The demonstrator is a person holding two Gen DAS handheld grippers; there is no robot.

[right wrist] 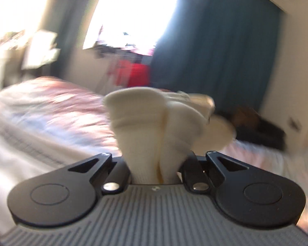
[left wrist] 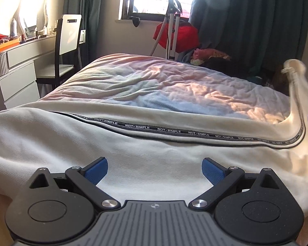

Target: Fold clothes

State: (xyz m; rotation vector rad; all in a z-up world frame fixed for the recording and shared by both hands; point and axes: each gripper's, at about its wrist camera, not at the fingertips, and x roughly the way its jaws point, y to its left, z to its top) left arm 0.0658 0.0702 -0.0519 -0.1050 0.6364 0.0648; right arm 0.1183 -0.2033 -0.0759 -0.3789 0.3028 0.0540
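Observation:
A cream garment point(left wrist: 133, 147) with a black "NOT-SIMPLE" tape stripe point(left wrist: 168, 130) lies spread across the near end of the bed. My left gripper point(left wrist: 155, 169) is open, its blue pads point(left wrist: 97, 169) low over the cloth, holding nothing. The garment's right end point(left wrist: 297, 94) is lifted off the bed. In the blurred right wrist view my right gripper point(right wrist: 157, 164) is shut on a bunched cream fold of the garment point(right wrist: 152, 123), which hides its fingertips.
The bed has a rumpled pink and blue cover point(left wrist: 174, 84). A dresser point(left wrist: 16, 71) and a chair point(left wrist: 65, 47) stand at the left. A red bag point(left wrist: 180, 34), a stand and dark curtains point(left wrist: 246, 20) are behind the bed.

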